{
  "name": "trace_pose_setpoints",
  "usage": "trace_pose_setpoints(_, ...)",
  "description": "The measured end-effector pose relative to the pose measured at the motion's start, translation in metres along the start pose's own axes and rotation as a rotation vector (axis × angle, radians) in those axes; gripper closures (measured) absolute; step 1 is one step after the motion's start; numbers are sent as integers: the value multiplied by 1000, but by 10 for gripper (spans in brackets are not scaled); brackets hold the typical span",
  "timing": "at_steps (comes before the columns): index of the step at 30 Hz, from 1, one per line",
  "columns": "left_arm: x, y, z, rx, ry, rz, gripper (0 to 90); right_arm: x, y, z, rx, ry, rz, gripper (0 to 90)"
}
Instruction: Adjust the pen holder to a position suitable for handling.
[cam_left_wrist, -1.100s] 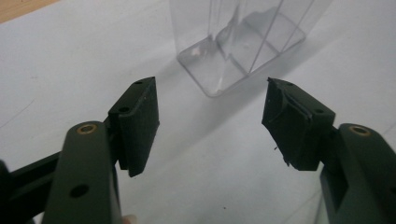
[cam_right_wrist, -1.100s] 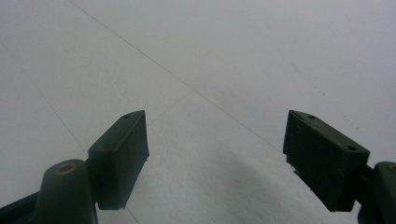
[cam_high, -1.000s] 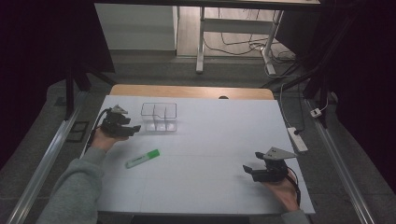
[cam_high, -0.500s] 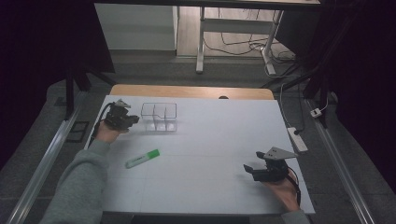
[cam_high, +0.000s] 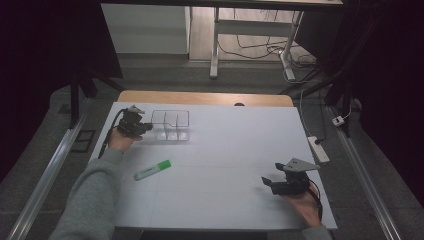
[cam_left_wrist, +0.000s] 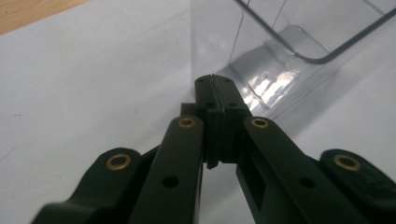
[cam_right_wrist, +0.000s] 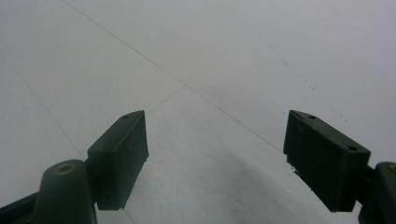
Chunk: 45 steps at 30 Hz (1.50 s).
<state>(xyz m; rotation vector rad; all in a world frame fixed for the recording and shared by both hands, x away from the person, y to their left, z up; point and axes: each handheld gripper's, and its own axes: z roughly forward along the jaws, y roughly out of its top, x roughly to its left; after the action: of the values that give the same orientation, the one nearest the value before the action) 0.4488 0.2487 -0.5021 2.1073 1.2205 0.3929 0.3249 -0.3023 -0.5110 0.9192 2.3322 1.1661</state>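
My left gripper (cam_high: 145, 127) sits at the table's ten o'clock, its jaws just drawn together, pad against pad with nothing between them, tips at the near corner of the clear plastic divided tray (cam_high: 171, 125), whether touching I cannot tell. In the left gripper view the tray (cam_left_wrist: 280, 56) rises right behind the pads. A green highlighter (cam_high: 152, 170) lies at the tray's seven o'clock, well apart. My right gripper (cam_high: 267, 182) rests at five o'clock, jaws spread wide over bare white table (cam_right_wrist: 210, 70).
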Motion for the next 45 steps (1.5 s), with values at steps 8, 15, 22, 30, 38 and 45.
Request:
trace_pose_setpoints(8,0,0,3,3,7,-12,891,0,0,0,2,-2,0,217)
trace_pose_setpoints(15,-2,3,5,-3,3,-16,891,0,-1,1,5,1,-3,218)
trace_pose_setpoints(22,-10,9,10,-4,-13,2,891,0,-1,1,10,1,-3,218)
trace_pose_setpoints(30,-25,23,19,2,-32,32,890,0,-1,1,11,2,-1,219)
trace_pose_setpoints(38,-42,35,28,12,-50,64,890,0,-1,1,13,0,1,219)
trace_pose_setpoints(45,-51,42,33,17,-59,80,890,0,-2,1,13,4,1,219)
